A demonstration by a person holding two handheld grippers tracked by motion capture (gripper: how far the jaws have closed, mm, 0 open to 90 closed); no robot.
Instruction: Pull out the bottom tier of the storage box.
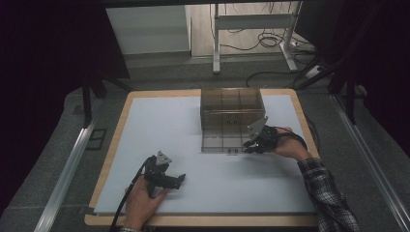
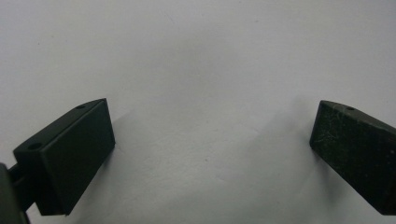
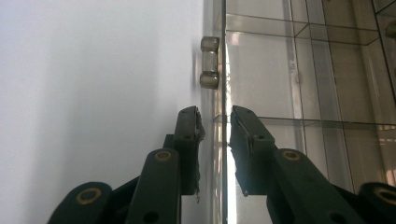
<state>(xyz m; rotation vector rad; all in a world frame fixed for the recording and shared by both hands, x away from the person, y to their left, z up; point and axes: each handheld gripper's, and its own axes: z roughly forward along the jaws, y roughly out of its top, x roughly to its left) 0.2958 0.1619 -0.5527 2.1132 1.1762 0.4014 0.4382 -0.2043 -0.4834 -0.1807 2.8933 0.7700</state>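
A clear brownish box with inner compartments stands at the back of the white mat. Its flat clear panel lies on the mat in front of it. My right gripper is at that panel's near right edge. In the right gripper view the jaws straddle the panel's thin edge with a narrow gap on each side, so they are open. A small clear latch sits on the edge just beyond them. My left gripper rests low on the mat at the front left, jaws wide open and empty.
The mat lies on a wooden board with dark floor around it. Behind the table stand a desk frame and loose cables. A plaid sleeve comes in from the lower right.
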